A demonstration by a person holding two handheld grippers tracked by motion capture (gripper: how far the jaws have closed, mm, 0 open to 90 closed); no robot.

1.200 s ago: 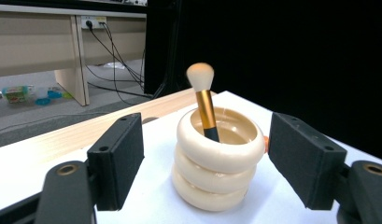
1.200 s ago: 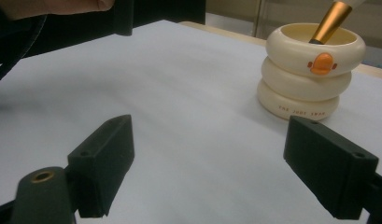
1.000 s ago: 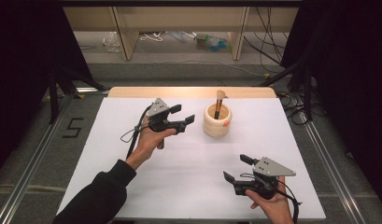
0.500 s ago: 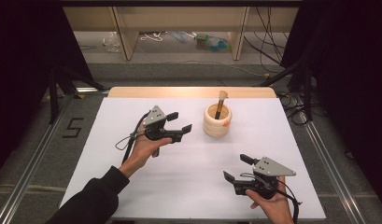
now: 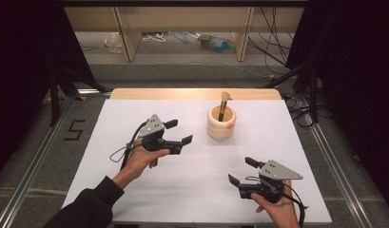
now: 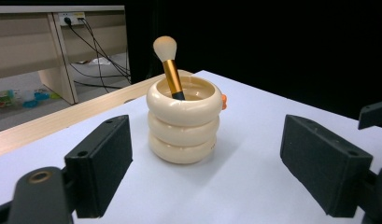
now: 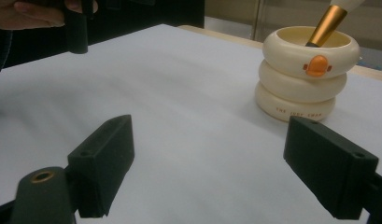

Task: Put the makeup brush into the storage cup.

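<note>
- Brush [image 5: 224, 105] upright in ringed cream cup [image 5: 221, 122], far middle of desk [image 5: 135, 190].
- Left gripper [image 5: 179, 131] near cup, jaws just opening, wide, nothing between; apparently letting go.
- Right gripper [image 5: 239, 171] parked near edge, jaws released, empty.

Place: recording bay of a lab or test workshop, not a home.
Table [image 5: 135, 199]: white sheet over a wooden top, pale wood edge bare at the far side.
Surround: black curtains [image 5: 25, 57] at left and right, closing the bay off.
Floor: grey, with metal rails [image 5: 37, 156] along both table sides and a taped number five [image 5: 74, 129] at left.
Background: plain wooden shelving [image 5: 125, 33] with loose cables [image 5: 273, 42] and small clutter beneath it.
Wall: socket strip [image 6: 72, 18] with plugged leads, seen in the left gripper view.
</note>
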